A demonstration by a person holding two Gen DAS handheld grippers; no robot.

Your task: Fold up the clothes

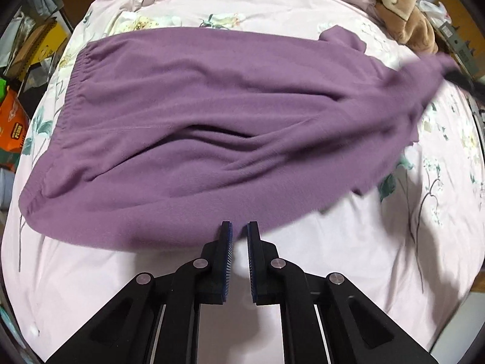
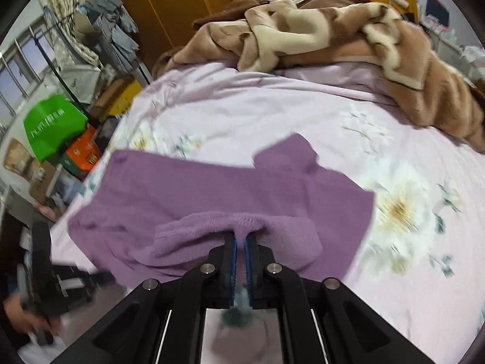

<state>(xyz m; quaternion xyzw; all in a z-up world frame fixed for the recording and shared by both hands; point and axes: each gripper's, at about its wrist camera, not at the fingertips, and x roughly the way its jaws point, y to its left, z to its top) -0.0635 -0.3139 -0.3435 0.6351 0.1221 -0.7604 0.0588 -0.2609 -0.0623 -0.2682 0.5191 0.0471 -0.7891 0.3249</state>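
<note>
Purple fleece trousers [image 1: 218, 127] sprawl over my pink flowered bedspread [image 1: 394, 257]; my right tongs [image 2: 240, 236] pinch their cuff, my left tongs [image 1: 239, 227] are clenched at the edge, holding nothing.

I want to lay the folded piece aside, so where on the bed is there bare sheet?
Bare floral sheet lies between the purple garment and the brown blanket, and also right of the garment around the big printed flower. The head of the bed is crowded with the heaped blanket.
</note>
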